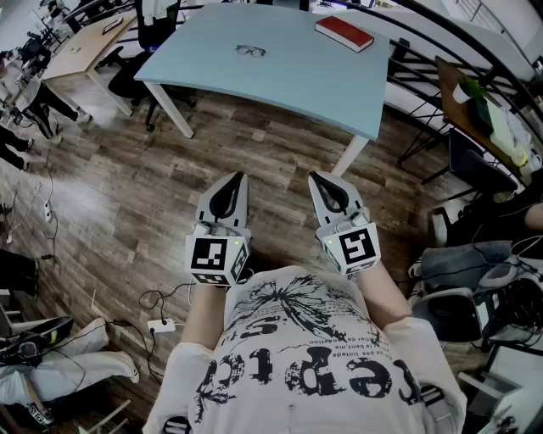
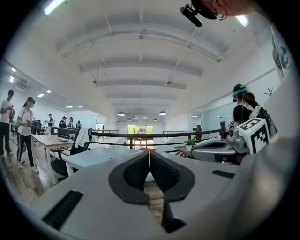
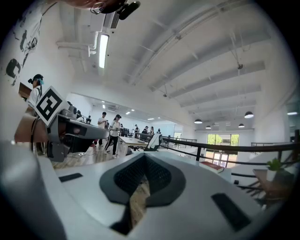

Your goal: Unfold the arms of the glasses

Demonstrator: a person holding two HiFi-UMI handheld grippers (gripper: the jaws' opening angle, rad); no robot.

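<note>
A pair of dark-framed glasses lies on the pale blue table, toward its far left part. Both grippers hang over the wooden floor, well short of the table and close to the person's body. My left gripper is shut, its jaws meeting at the tips with nothing between them. My right gripper is shut and empty too. In the left gripper view the closed jaws point level at the table; the glasses are too small to make out there. The right gripper view shows closed jaws.
A red book lies at the table's far right corner. A black office chair stands behind the table's left end. A wooden desk is at the far left. Bags and chairs crowd the right side. Cables and a power strip lie on the floor.
</note>
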